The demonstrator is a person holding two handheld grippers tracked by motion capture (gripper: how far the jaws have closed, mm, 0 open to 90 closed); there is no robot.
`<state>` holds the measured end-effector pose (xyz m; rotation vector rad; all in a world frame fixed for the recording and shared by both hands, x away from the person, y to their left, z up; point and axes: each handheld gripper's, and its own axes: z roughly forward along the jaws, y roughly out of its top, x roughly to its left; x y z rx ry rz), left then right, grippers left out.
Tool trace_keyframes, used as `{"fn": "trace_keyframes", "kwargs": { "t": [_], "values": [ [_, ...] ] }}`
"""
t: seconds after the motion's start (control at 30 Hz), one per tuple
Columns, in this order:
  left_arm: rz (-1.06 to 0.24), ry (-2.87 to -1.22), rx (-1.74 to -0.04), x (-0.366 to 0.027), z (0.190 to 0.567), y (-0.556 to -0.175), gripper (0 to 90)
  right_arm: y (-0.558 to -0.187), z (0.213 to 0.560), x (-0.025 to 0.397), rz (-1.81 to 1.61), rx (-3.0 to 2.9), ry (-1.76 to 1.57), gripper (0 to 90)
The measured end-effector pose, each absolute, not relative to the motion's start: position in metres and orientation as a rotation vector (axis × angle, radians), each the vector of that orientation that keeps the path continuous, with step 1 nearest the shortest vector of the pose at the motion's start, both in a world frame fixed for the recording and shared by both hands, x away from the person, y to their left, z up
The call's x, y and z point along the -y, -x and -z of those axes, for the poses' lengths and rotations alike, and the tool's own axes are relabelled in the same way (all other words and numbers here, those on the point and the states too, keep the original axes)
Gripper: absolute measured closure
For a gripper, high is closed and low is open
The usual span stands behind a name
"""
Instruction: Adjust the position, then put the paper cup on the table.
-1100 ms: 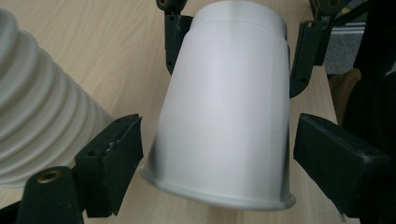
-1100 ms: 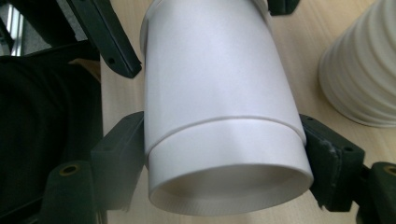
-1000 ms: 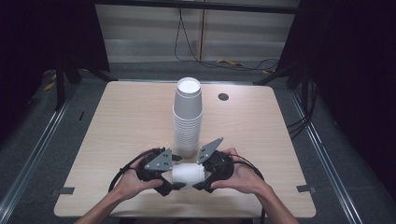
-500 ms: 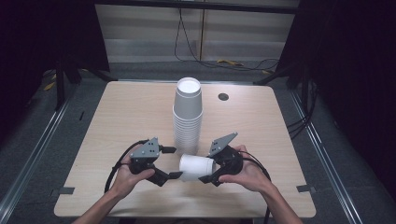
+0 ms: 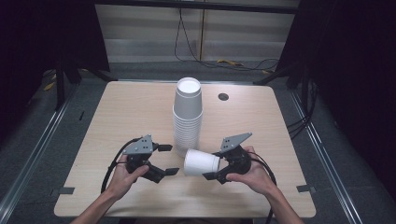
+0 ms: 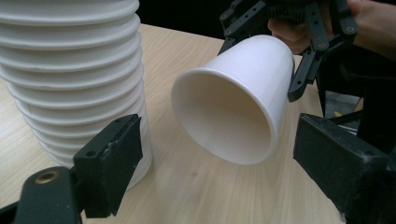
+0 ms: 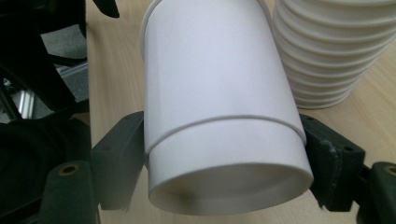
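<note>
In the right gripper view the near end of the single cup [image 7: 219, 107] fills most of the frame, so the bench beneath it is largely covered, and the tall stack of cups [image 7: 334, 51] is cut off at the top edge. In the left gripper view the stack [image 6: 74, 79] is likewise cropped above, and its top is out of frame. The person's body is out of frame at the bottom of the high view, with just forearms and hands entering.

The single cup [image 5: 201, 162] is plain white paper, lying on its side in the air just above the bench, its open mouth turned toward the left hand-held gripper [image 5: 166, 159]. It has a rolled rim and a faint seam ring near its base. The right hand-held gripper [image 5: 215, 164] clamps the cup across its base end, one black pad on each side. The left hand-held gripper stands with its jaws spread wide and nothing between them, a little apart from the cup's mouth. The stack stands upside down near the middle of the bench, just behind the two grippers.

The bench [image 5: 116, 116] is pale wood-grain with rounded corners and a small dark round grommet [image 5: 223, 97] near its far edge. Around it lie grey floor, metal rails, black drapes, and cables against a pale wall.
</note>
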<state>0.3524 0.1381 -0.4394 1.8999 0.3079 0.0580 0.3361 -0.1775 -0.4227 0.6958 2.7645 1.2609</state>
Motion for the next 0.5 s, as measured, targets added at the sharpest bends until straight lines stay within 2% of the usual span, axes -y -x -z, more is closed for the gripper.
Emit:
{"fn": "trace_keyframes", "kwargs": {
  "t": [0.5],
  "values": [
    [-0.047, -1.840, -0.327, -0.1400, 0.4390, -0.3507, 15.3, -0.3367, 0.4202, 0.1864, -1.494, -2.636, -0.708, 23.2]
  ]
}}
